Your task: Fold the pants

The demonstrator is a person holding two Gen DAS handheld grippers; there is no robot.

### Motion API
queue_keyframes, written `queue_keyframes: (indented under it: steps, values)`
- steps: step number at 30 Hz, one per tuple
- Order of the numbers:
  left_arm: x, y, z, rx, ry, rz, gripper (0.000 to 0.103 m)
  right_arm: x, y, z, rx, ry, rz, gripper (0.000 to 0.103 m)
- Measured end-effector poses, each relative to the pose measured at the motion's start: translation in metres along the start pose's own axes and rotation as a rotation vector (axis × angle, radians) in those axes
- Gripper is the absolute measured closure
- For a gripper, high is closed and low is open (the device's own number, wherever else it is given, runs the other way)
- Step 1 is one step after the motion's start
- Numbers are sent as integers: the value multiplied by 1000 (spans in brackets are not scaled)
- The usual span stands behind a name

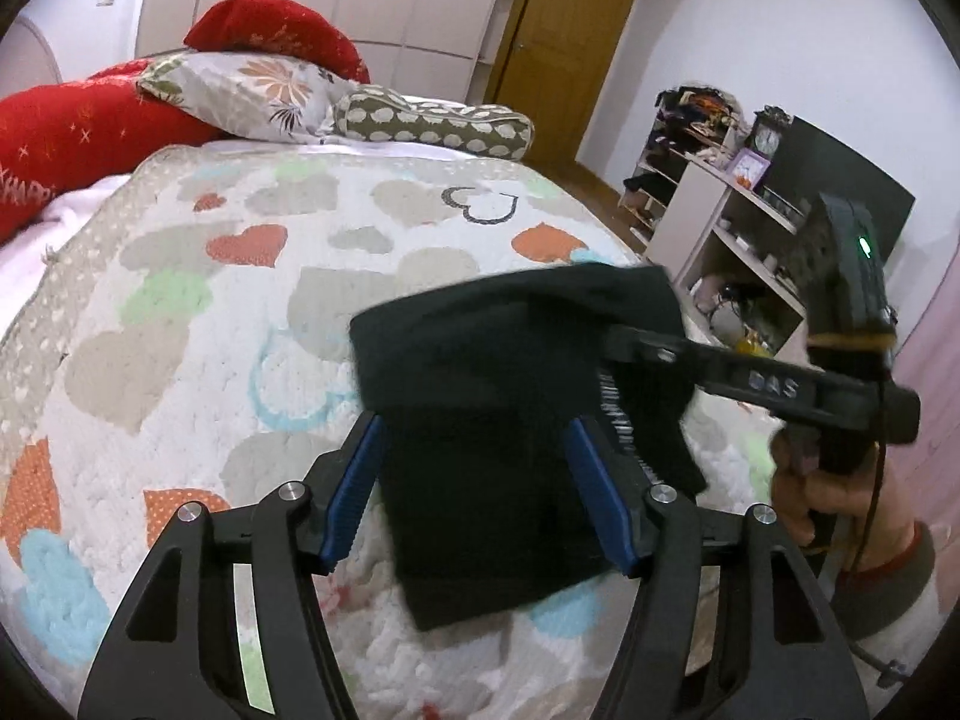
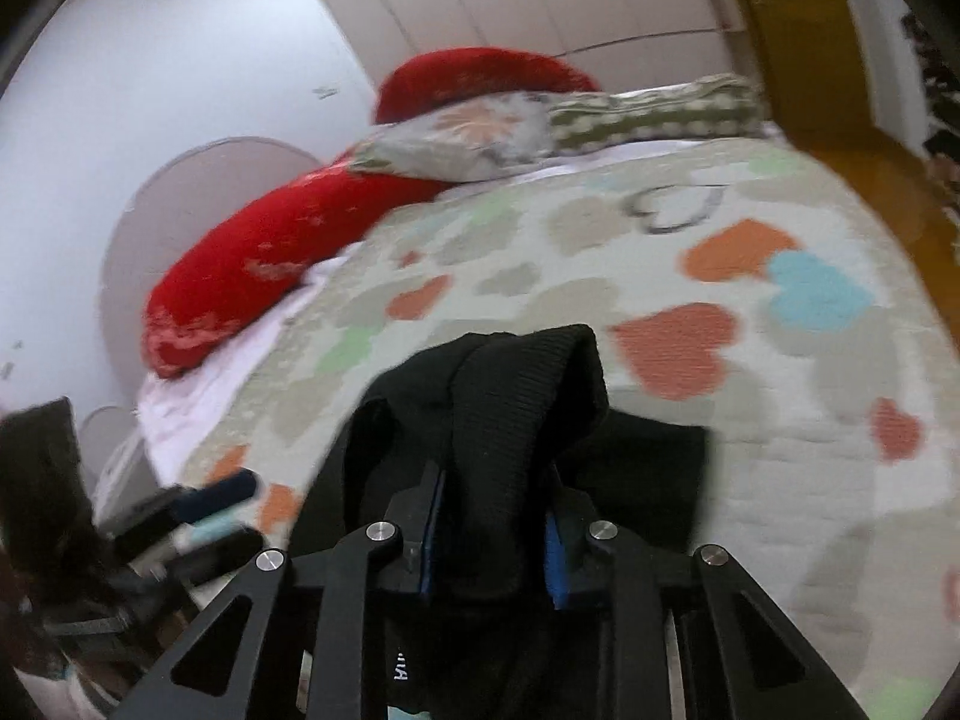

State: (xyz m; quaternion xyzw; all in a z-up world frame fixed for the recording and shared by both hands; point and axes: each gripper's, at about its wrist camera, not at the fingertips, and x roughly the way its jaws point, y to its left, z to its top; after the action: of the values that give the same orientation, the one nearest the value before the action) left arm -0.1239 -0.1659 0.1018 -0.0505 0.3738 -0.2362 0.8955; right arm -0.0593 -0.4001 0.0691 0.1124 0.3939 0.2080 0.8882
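While the black pants [image 1: 516, 414] lie as a compact folded stack on the heart-patterned quilt [image 1: 198, 324] of the bed, near its foot end and well apart from the pillows [image 1: 252, 84], we have the right hand-held gripper [image 2: 489, 516] clamped on a bunched fold of the cloth. In the right wrist view a ribbed band of the fabric rises between its blue pads [image 2: 555, 564] and hangs over them. The left hand-held gripper [image 1: 474, 468] has its jaws spread wide, one pad [image 1: 354, 486] at the stack's left edge and the other over its right part; whether they touch the cloth we cannot tell.

We judge that the folding is nearly done and that the step in hand is carrying the last flap over the stack. To do it well, we would keep the right grip firm and low, draw the flap straight across toward the stack's far edge, and let it down flat before letting go, so that no ridge stays under it. The left jaws could press on the stack near its left edge to keep the lower layers from sliding on the fluffy quilt. The knit looks thick and soft, so it will likely bulge at the crease; a smoothing pass outward from the stack's middle should settle it.
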Motion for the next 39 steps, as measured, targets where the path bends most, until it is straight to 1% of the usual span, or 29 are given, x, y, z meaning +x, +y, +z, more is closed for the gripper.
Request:
queue_keyframes:
  steps: [2,3,4,5,6,7,8,9,10,11,12,13,15,17,20,21,23,26,27,29,30,31,34,37,39]
  values:
    - [17,0,-2,-4,44,18,39,7,-18,-5,38,28,-41,77]
    - [28,-1,-6,3,72,33,39,13,-26,-7,56,42,-50,73]
    - [45,-2,-11,10,121,55,39,19,-34,-10,74,60,-78,55]
    - [55,-2,-16,10,155,62,39,24,-39,-12,90,83,-132,42]
    - [56,-3,-18,11,160,68,39,23,-42,-13,97,85,-137,42]
    - [54,-2,-19,11,151,66,39,16,-43,-12,98,69,-120,42]
    - [51,1,-16,6,150,55,39,7,-41,-10,89,47,-132,42]
    - [49,2,-14,0,152,55,39,-1,-39,-7,73,27,-173,42]
    - [45,4,-11,-4,144,66,39,-11,-36,-3,51,2,-233,42]
    - [42,5,-7,-5,130,79,39,-20,-33,0,41,-17,-253,42]
    - [39,5,-3,-5,109,89,39,-24,-29,3,38,-34,-239,42]
    - [38,6,1,-5,97,91,39,-28,-24,7,38,-45,-190,42]
    - [41,7,10,-10,91,103,39,-25,-15,13,24,-39,-139,42]
    - [48,6,17,-8,89,119,39,-15,-1,15,-18,-34,-114,42]
    - [65,7,23,-3,110,165,39,8,8,14,-37,5,-73,42]
    - [71,9,24,-7,119,167,39,15,8,12,-45,18,-74,42]
    - [83,12,24,-20,146,160,39,26,3,6,-51,44,-108,42]
    - [93,11,23,-16,163,164,39,36,-19,-4,-36,77,-202,42]
    - [96,10,22,-10,167,166,39,37,-30,-8,-11,91,-202,42]
    - [100,7,21,-1,173,162,39,39,-50,-15,81,100,-126,42]
    - [102,6,21,3,172,165,39,39,-54,-17,98,94,-108,42]
    - [103,5,21,7,170,171,39,38,-53,-18,96,86,-105,42]
    - [102,6,21,0,171,175,39,32,-45,-15,69,82,-131,42]
    - [96,5,20,3,170,188,39,16,-32,-10,36,50,-152,42]
    - [90,2,19,13,165,193,39,1,-21,-7,11,20,-150,42]
